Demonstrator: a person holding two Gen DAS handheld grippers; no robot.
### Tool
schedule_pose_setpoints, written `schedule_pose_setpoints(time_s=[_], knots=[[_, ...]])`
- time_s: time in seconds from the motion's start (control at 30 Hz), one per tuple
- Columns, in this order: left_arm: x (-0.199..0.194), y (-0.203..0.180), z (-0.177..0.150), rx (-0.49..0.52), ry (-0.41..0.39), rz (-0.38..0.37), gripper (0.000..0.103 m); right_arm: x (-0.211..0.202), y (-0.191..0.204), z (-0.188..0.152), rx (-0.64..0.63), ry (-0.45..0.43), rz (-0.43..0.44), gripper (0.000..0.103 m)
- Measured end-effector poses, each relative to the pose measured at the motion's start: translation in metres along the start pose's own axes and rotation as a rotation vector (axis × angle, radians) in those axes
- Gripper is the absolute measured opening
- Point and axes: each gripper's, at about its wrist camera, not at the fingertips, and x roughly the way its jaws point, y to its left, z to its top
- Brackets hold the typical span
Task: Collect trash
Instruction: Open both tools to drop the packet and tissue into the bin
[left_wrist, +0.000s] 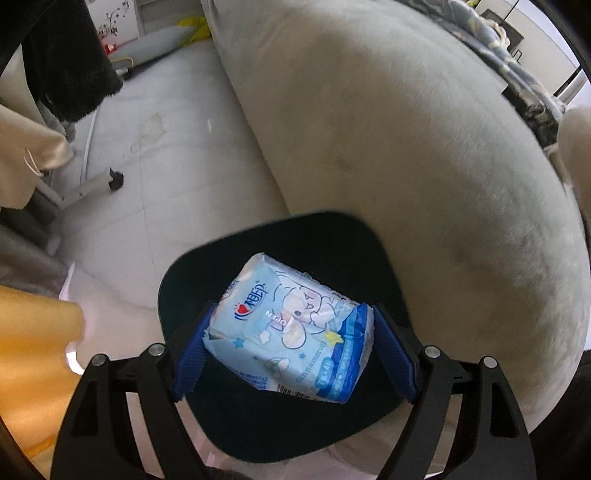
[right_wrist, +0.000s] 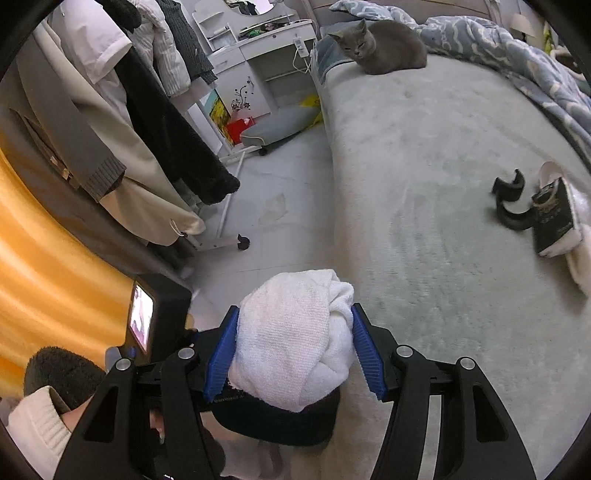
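The left gripper (left_wrist: 291, 347) was clamped on the blue tissue pack (left_wrist: 291, 328) directly over the black bin (left_wrist: 236, 258) at its 12 o'clock, the right gripper (right_wrist: 295, 354) gripped a white cloth (right_wrist: 291, 332) above the same bin (right_wrist: 277, 424), so dropping was apparently next, needing both to release.

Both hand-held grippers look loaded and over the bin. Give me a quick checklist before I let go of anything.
1. Left hand-held gripper pinches the blue tissue pack between both pads: ok.
2. Tissue pack over the black bin opening: ok.
3. Right hand-held gripper clamps the white towel wad: ok.
4. Towel wad centred over the bin: cannot tell; only part of the rim shows below it.
5. Grey cat on the bed, away from the bin: ok.
6. Room left inside the bin: cannot tell.
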Motion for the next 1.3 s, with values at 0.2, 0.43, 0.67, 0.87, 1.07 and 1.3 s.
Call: schedule_pose_setpoints(time_s=[0.2, 0.43, 0.67, 0.87, 1.07, 1.3], knots=[[0.002, 0.012, -0.008, -0.009, 0.032, 0.006, 0.087, 0.025, 0.003, -0.001, 0.008, 0.05, 0.007, 0.06], [-0.003, 0.027, -0.011, -0.027, 0.029, -0.024, 0.094, 0.051, 0.013, -0.002, -0.003, 0.1, 0.012, 0.06], [-0.025, 0.049, -0.011, -0.056, -0.06, -0.008, 0.093, 0.081, 0.018, -0.01, -0.018, 0.162, -0.002, 0.06], [-0.052, 0.066, -0.013, -0.06, -0.157, -0.02, 0.082, 0.117, 0.021, -0.021, -0.019, 0.244, -0.026, 0.06], [-0.075, 0.073, -0.015, -0.017, -0.236, -0.042, 0.076, 0.151, 0.023, -0.039, -0.041, 0.336, -0.057, 0.06], [-0.094, 0.073, -0.014, 0.02, -0.311, -0.068, 0.065, 0.18, 0.031, -0.06, -0.098, 0.434, -0.098, 0.061]])
